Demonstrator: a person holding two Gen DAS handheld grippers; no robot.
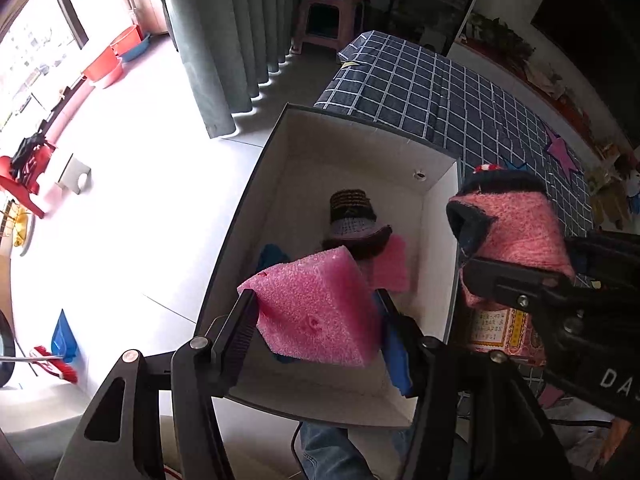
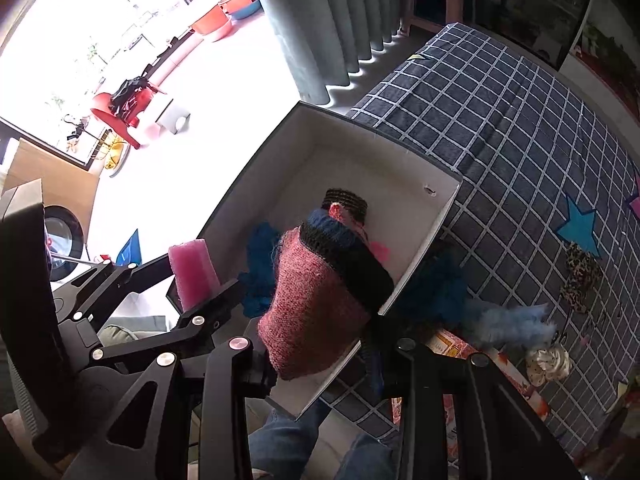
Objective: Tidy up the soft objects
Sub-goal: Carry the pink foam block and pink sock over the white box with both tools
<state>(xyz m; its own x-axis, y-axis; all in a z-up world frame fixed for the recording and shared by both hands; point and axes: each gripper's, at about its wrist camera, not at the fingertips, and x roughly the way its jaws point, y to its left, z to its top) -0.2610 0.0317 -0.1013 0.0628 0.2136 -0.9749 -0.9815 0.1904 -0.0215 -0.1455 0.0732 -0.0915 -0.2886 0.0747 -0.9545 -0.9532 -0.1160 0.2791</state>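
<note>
My left gripper (image 1: pixel 316 312) is shut on a pink foam block (image 1: pixel 316 308) and holds it over the open white box (image 1: pixel 360 152). The box holds a dark knitted hat (image 1: pixel 354 220), a small pink foam piece (image 1: pixel 390 264) and a blue cloth (image 1: pixel 272 254). My right gripper (image 2: pixel 320 344) is shut on a pink knitted hat with a dark band (image 2: pixel 316 308), held above the box's right wall (image 2: pixel 424 252). The right gripper with that hat also shows in the left wrist view (image 1: pixel 516 236).
The box stands at the edge of a bed with a dark checked cover (image 2: pixel 520 140). On the cover lie blue fluffy things (image 2: pixel 508 324), a leopard-print item (image 2: pixel 580 276), a cream scrunchie (image 2: pixel 548 364) and paper stars (image 2: pixel 580 228). Grey curtains (image 1: pixel 232 40) hang behind. White floor lies left.
</note>
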